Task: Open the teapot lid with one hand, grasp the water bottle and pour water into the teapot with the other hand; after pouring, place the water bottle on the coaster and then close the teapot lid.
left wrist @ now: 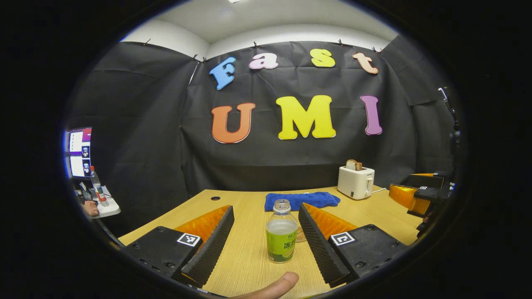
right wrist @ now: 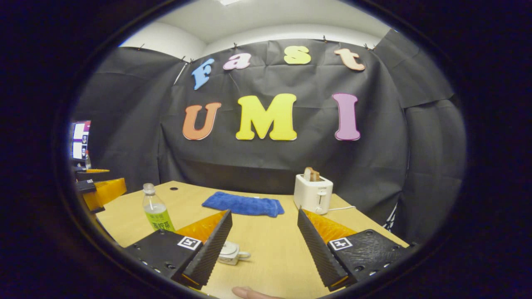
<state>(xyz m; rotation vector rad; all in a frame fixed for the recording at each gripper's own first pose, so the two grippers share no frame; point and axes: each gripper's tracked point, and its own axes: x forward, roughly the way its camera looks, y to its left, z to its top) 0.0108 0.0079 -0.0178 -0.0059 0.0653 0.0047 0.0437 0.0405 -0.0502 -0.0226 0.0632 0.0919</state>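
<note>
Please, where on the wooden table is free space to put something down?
Bare wood lies between the blue towel and the small white teapot, and before the white toaster. Crowded: around the green-labelled water bottle, between the open left gripper fingers.

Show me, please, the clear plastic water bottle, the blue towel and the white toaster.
Clear plastic water bottle with green label [left wrist: 281,232]: left gripper view, on the label.
Blue towel [right wrist: 243,204]: right gripper view, on its middle.
White toaster [right wrist: 312,193]: right gripper view, on its front.
</note>
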